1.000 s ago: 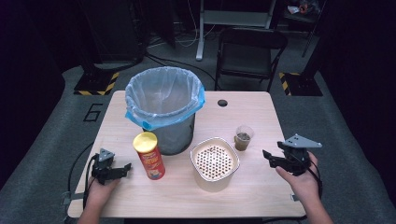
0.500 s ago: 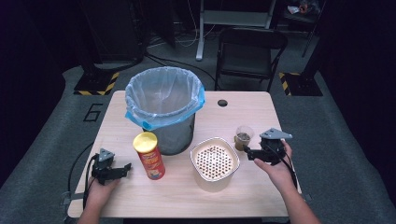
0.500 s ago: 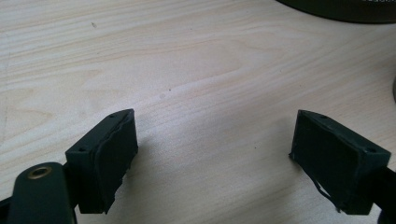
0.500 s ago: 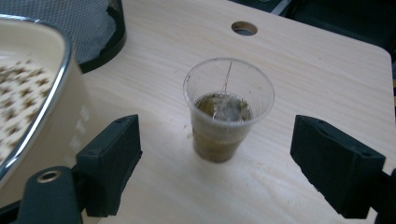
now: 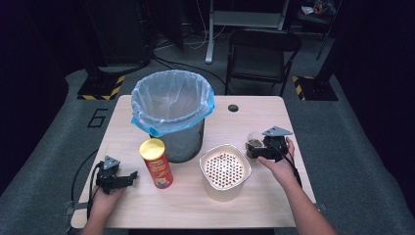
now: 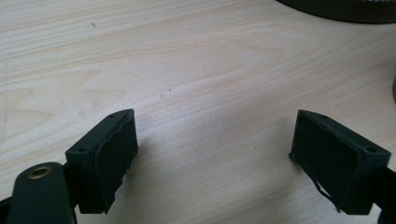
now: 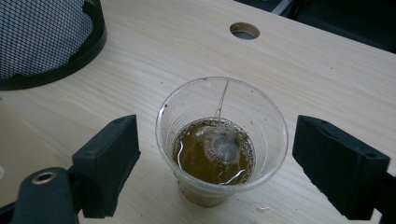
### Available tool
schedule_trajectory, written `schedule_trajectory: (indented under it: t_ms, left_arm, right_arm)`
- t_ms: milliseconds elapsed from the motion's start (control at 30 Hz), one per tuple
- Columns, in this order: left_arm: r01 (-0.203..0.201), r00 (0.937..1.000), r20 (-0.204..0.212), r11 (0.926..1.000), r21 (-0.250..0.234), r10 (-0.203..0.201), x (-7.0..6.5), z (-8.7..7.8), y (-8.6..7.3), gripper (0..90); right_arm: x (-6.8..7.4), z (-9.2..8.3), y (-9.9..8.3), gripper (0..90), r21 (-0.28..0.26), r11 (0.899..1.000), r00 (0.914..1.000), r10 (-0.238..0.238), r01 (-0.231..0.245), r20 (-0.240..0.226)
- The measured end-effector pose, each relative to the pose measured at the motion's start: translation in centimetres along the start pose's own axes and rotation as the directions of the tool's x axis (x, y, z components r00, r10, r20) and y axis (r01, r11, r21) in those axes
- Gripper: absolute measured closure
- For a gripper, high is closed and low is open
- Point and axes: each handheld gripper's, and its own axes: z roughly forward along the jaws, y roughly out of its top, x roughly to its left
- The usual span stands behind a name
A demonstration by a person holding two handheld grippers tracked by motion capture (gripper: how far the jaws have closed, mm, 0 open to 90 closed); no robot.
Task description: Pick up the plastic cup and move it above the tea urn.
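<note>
a lab or studio set up for recording: a small wooden worktop (image 5: 293,122) on grey carpet (image 5: 58,127), dark curtained surroundings, yellow-black hazard tape (image 5: 100,88) on stand bases, cables on the floor, a folding chair (image 5: 262,54) behind.

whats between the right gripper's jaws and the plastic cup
Nothing: in the right gripper view the clear cup of brown liquid stands between the open right gripper jaws, with a bare strip of table showing on each side.
</note>
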Motion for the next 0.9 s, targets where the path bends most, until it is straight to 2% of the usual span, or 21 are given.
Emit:
schedule_trajectory:
  t_ms: [167, 200, 300, 333, 500, 667, 700, 833, 900]
  left_arm:
    - [-0.001, 1.0, 0.0, 1.0, 0.0, 0.001, 0.0, 0.0, 0.0, 14.1]
    - [0.0, 1.0, 0.0, 1.0, 0.0, 0.0, 0.0, 0.0, 0.0, 14.0]
    - [0.0, 1.0, 0.0, 1.0, 0.0, 0.0, 0.0, 0.0, 0.0, 14.1]
    - [-0.003, 1.0, -0.002, 1.0, 0.0, 0.003, 0.0, 0.0, 0.0, 14.1]
    - [-0.004, 1.0, -0.002, 1.0, 0.001, 0.004, 0.0, 0.0, 0.0, 14.0]
    - [0.0, 1.0, 0.0, 1.0, 0.0, 0.0, 0.0, 0.0, 0.0, 14.0]
    - [0.001, 1.0, 0.0, 1.0, -0.001, -0.001, 0.0, 0.0, 0.0, 14.0]
    - [-0.001, 1.0, 0.0, 1.0, 0.0, 0.001, 0.0, 0.0, 0.0, 14.0]
    - [0.001, 1.0, 0.0, 1.0, -0.001, -0.001, 0.0, 0.0, 0.0, 14.0]
  right_arm:
    - [-0.1, 1.4, -0.7, 16.9, 0.033, 0.999, 1.0, 0.002, -0.002, 0.004]
    - [-0.1, 1.6, -0.8, 17.7, 0.031, 0.999, 0.9998, 0.016, -0.017, 0.011]
    - [-0.2, 2.0, -1.1, 18.5, 0.033, 0.999, 1.0, 0.006, -0.006, 0.002]
    - [-0.1, 2.2, -1.2, 18.7, 0.033, 0.999, 0.9997, 0.023, -0.024, 0.009]
    - [0.0, 3.2, -1.6, 22.7, 0.044, 0.999, 0.9999, 0.009, -0.01, 0.009]
    - [-0.3, 3.4, -1.5, 26.7, 0.029, 0.999, 0.9994, 0.035, -0.035, -0.004]
    - [-0.6, 3.4, -1.4, 26.7, 0.024, 0.998, 0.998, 0.058, -0.057, -0.026]
    - [-0.4, 3.2, -1.3, 27.6, 0.02, 0.998, 0.998, 0.062, -0.062, -0.014]
    - [-0.4, 3.1, -1.3, 28.9, 0.015, 0.999, 0.9987, 0.044, -0.044, -0.024]
